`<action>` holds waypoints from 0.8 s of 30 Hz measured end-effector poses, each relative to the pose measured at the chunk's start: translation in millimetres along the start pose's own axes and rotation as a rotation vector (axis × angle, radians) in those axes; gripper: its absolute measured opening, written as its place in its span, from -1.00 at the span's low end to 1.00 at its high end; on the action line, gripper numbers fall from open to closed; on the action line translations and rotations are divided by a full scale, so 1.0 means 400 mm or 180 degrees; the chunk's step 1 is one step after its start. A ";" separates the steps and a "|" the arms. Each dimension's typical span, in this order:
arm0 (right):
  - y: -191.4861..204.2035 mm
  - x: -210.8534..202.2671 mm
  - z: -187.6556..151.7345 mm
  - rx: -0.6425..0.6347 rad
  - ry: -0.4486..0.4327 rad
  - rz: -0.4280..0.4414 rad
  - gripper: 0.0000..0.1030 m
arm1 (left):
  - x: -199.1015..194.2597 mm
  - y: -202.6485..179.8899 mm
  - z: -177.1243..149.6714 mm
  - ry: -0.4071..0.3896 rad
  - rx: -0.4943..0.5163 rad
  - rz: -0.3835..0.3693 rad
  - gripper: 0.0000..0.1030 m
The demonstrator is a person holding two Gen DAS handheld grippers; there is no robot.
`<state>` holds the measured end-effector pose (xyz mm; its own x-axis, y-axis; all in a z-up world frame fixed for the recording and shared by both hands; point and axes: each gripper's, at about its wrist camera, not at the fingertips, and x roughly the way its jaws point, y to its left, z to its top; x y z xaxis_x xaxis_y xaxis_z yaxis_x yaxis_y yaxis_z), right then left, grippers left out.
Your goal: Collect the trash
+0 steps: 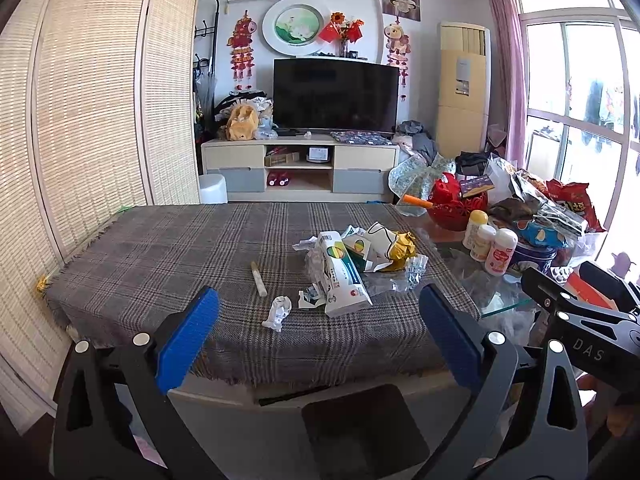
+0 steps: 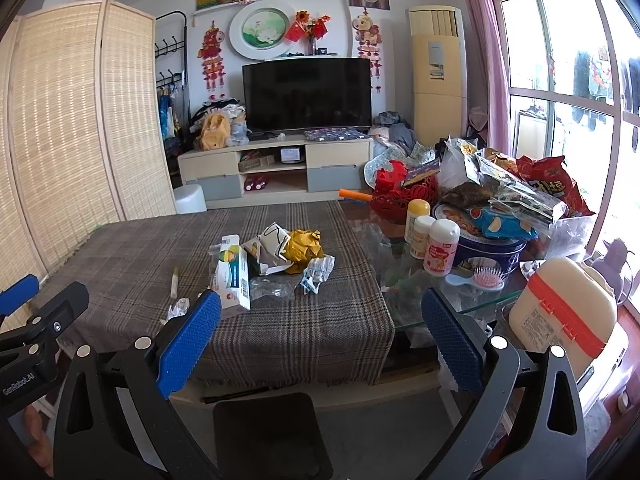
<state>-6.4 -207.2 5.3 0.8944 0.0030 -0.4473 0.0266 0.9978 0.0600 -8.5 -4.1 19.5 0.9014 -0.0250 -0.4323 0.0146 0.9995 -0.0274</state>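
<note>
Left gripper (image 1: 319, 330) wide open, empty, right gripper (image 2: 321, 332) likewise, short of trash pile (image 1: 352, 264) on plaid cloth (image 1: 160, 256)

A dark television (image 1: 335, 94) stands on a low cabinet (image 1: 300, 162) behind the plaid-covered table (image 1: 160, 248)

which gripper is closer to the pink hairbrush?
Right. The right gripper hangs open with the pink hairbrush just beyond its right finger; the left gripper, also open, faces the trash pile further left.
</note>
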 end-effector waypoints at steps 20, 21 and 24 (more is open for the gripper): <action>-0.008 -0.002 0.004 0.0045 -0.0005 -0.0030 0.94 | 0.002 -0.003 -0.004 0.0013 0.0001 -0.0004 0.84; -0.009 -0.002 0.004 0.0049 -0.0008 -0.0025 0.94 | 0.006 -0.004 -0.005 0.0029 0.0000 0.0003 0.84; -0.011 0.005 0.004 0.0048 0.0011 -0.0023 0.94 | 0.021 0.001 -0.009 0.0081 0.0009 0.0018 0.84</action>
<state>-3.8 -211.6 5.6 0.8925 -0.0040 -0.4510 0.0399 0.9967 0.0702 -2.3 -4.2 12.5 0.8901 -0.0197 -0.4553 0.0108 0.9997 -0.0222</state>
